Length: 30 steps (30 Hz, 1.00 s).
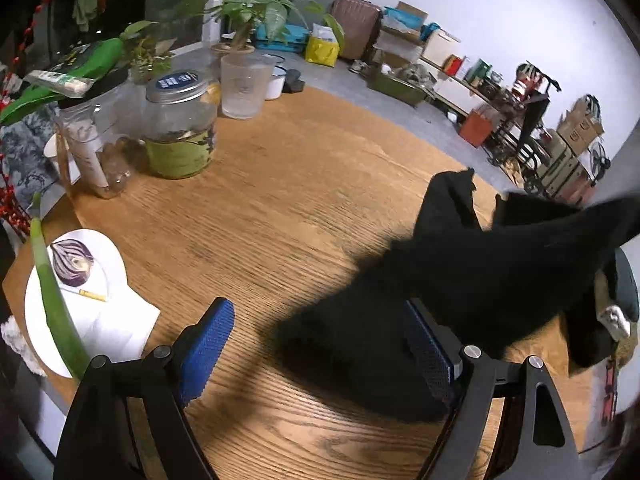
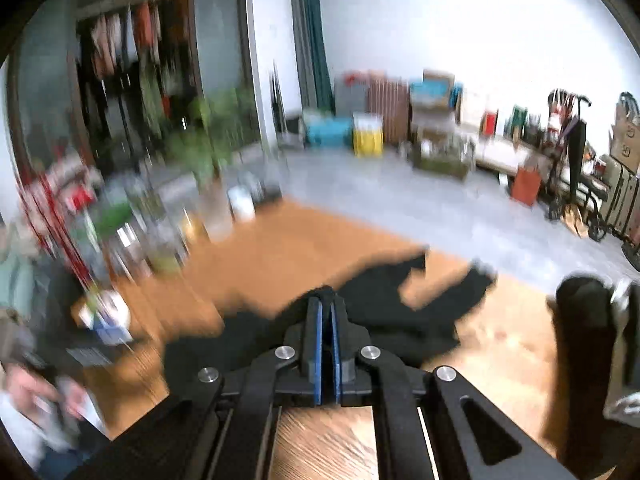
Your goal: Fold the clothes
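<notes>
My right gripper (image 2: pixel 328 312) is closed on the black garment (image 2: pixel 400 320), lifting one edge above the desk (image 2: pixel 280 248). My left gripper (image 1: pixel 316 344) is wide open, holding nothing. Jars (image 1: pixel 180 128), a cup (image 1: pixel 244 84) and a plate (image 1: pixel 80 304) stand left of the crumpled garment.

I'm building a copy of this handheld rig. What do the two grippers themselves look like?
Both match. The left gripper has black angular linkage arms with round silver pivot screws and cut-out slots, ending in two flat fingers faced with blue textured pads. The right gripper shows the same black frame, silver screws and blue pad faces. No cables or markings are visible.
</notes>
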Each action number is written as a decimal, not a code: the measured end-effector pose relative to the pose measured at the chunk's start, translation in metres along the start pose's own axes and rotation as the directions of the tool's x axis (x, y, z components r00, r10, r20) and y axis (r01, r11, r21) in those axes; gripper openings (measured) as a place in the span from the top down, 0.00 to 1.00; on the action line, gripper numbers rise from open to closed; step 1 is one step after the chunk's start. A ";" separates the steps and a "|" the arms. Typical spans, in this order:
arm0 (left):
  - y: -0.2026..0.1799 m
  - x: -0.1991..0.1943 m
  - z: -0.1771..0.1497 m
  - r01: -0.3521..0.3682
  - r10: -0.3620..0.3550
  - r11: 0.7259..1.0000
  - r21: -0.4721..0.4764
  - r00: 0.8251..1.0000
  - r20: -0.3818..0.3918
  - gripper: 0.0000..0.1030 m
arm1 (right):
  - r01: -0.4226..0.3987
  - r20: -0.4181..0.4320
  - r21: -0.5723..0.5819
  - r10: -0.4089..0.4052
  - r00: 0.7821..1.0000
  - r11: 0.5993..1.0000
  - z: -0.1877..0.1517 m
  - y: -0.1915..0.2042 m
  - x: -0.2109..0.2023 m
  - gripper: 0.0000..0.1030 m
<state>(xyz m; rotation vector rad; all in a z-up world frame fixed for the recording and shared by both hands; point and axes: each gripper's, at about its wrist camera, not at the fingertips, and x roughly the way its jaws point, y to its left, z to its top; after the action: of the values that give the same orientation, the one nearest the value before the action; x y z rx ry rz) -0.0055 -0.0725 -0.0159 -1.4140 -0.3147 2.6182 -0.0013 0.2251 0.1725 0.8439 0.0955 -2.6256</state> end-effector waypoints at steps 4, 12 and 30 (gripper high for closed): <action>-0.012 0.006 -0.003 0.063 -0.061 0.996 0.055 0.997 -0.037 0.17 | -0.043 0.200 0.001 0.042 0.979 0.999 0.044 0.012 -0.077 0.96; -0.061 -0.013 -0.015 0.218 -0.224 0.940 0.261 0.975 -0.009 0.17 | -0.017 0.452 0.038 -0.002 0.892 0.999 0.099 0.035 -0.163 0.82; -0.115 -0.005 -0.069 0.200 -0.157 0.856 0.477 0.979 -0.130 0.17 | 0.124 0.087 0.064 -0.129 0.988 0.990 -0.109 -0.060 -0.150 0.05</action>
<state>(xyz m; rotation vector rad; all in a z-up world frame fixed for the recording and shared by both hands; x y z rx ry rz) 0.0586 0.0453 -0.0194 -1.2434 0.2105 2.2537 0.1478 0.3499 0.1665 0.7589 0.0495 -2.7940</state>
